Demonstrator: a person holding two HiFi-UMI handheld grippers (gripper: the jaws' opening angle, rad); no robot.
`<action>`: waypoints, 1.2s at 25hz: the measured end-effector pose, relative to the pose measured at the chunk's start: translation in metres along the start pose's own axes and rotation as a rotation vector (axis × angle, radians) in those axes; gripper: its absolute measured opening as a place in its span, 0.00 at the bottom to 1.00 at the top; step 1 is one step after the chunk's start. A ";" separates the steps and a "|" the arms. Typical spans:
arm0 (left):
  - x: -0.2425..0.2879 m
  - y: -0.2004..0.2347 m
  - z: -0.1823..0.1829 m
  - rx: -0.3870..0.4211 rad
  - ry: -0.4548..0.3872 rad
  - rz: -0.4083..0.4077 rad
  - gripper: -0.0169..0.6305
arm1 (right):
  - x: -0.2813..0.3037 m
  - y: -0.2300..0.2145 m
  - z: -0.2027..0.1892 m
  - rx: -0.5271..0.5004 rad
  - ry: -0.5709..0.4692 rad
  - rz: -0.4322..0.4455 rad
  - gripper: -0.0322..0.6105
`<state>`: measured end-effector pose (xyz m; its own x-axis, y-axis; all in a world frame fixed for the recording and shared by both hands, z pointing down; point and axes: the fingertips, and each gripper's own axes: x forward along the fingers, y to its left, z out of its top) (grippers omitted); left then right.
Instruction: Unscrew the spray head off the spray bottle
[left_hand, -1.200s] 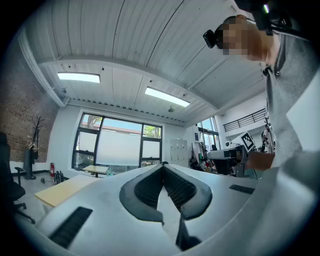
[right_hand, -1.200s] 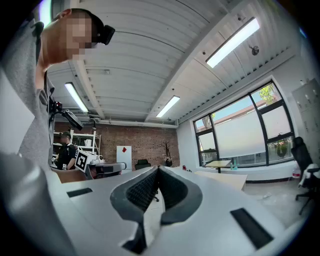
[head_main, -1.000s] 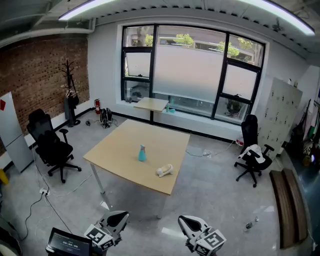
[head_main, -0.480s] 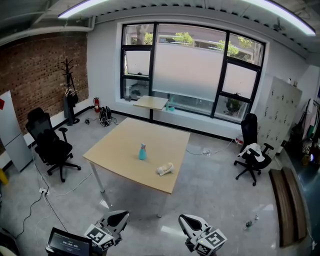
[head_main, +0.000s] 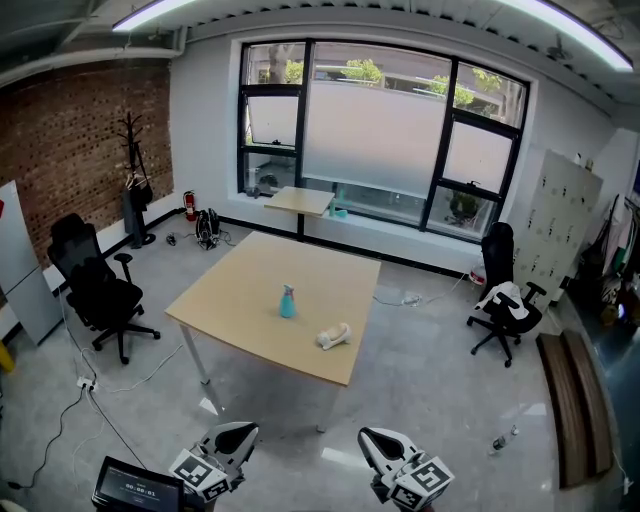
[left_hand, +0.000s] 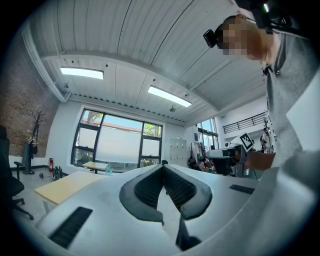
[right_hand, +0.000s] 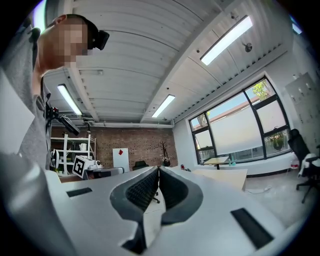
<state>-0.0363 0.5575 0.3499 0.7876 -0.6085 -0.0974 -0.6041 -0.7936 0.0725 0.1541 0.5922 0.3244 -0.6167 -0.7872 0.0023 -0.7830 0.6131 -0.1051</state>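
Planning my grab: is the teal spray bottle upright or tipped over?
Upright: the spray bottle stands on its base on the table, narrow top pointing up.

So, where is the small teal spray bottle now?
In the head view, the teal spray bottle stands on the light wooden table, just left of a white object.

Pale grey grippers carry black ribbed fingers.

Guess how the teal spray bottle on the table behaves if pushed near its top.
Likely tips rather than slides: the teal spray bottle stands upright, tall and narrow, on the smooth table. Probably light: it looks small and plastic, though its fill level can't be seen.
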 end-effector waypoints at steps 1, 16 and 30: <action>-0.001 0.004 -0.001 -0.002 0.000 -0.002 0.03 | 0.004 0.001 -0.001 0.001 0.000 -0.002 0.06; -0.009 0.083 -0.015 -0.013 0.002 -0.039 0.03 | 0.087 -0.002 -0.019 -0.014 -0.001 -0.049 0.06; 0.088 0.169 -0.032 -0.016 0.009 0.000 0.03 | 0.183 -0.108 -0.025 0.005 -0.008 -0.010 0.06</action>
<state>-0.0647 0.3698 0.3852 0.7888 -0.6083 -0.0881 -0.6021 -0.7935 0.0881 0.1241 0.3836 0.3614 -0.6083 -0.7937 -0.0042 -0.7886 0.6049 -0.1104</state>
